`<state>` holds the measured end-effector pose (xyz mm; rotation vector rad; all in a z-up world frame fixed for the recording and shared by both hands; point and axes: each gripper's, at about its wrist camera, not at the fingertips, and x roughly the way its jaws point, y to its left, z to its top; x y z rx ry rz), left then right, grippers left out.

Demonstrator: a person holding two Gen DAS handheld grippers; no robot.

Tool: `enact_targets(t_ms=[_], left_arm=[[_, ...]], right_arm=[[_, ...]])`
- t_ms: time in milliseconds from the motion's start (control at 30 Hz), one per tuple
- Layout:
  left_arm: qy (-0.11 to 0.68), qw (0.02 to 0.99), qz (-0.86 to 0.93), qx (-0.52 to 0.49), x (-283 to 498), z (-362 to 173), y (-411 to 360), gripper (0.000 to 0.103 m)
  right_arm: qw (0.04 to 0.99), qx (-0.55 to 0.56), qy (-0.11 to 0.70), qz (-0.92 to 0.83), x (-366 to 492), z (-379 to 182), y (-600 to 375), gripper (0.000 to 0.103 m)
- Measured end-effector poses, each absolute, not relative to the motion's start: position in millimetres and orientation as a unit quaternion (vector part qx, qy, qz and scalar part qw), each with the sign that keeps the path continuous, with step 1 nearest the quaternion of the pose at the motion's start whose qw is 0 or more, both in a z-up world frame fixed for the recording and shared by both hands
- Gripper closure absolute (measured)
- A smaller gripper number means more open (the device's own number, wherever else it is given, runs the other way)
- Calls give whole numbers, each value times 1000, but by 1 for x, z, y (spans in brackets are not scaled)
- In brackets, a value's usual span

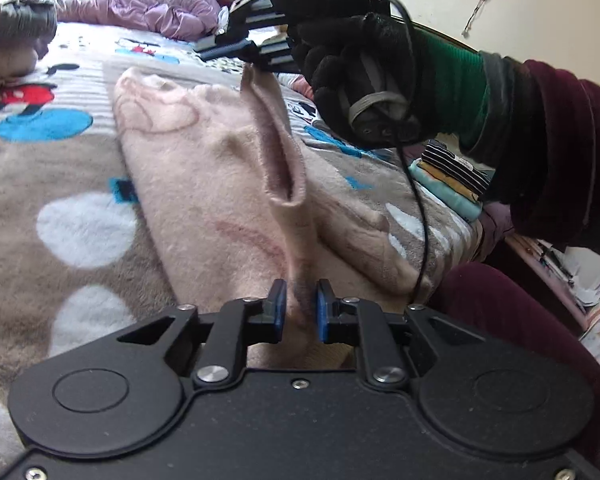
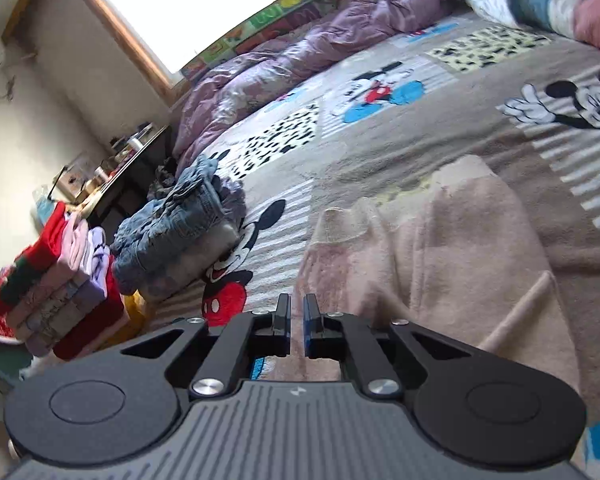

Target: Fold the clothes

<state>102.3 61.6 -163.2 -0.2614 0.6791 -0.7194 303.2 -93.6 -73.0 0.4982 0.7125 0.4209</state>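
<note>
In the left wrist view, left of our left claw (image 1: 301, 308) the cartoon blanket (image 1: 40, 168) spreads bare; far off at upper left lies a purple quilt (image 1: 140, 4). Straight ahead of the claw the pink garment (image 1: 204, 176) lies on the blanket, and our left pads are clamped on a fold of it, which rises as a ridge up to our right claw (image 1: 247, 65). That claw, held by a black-gloved hand (image 1: 360, 80) coming in from the right, pinches the ridge's far tip, its jaws together on the cloth. Right of and below the glove sits a small stack of folded clothes (image 1: 448, 176) at the bed's edge.

In the right wrist view, far left of our right claw (image 2: 296, 320) stands a folded pile (image 2: 60, 296), then crumpled jeans (image 2: 180, 224); the garment (image 2: 440, 248) spreads ahead and to the right.
</note>
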Motion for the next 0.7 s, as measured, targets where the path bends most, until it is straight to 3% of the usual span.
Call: enact_targets(t_ms=[67, 100, 133, 400, 600, 700], left_arm=[[322, 866, -352, -148, 102, -162, 71, 64], [318, 864, -356, -159, 102, -160, 76, 50], [311, 862, -362, -171, 103, -156, 82, 47], [275, 867, -333, -249, 135, -135, 105, 46], [280, 877, -352, -169, 148, -120, 54, 46], [279, 892, -344, -94, 144, -114, 16, 46]], right_arm=[[886, 241, 329, 220, 303, -73, -92, 93], [886, 247, 316, 232, 301, -73, -94, 92], [886, 252, 304, 244, 299, -72, -95, 92], [873, 276, 260, 307, 294, -72, -123, 91], [870, 292, 227, 327, 264, -52, -168, 73], [871, 326, 205, 306, 235, -55, -203, 73]])
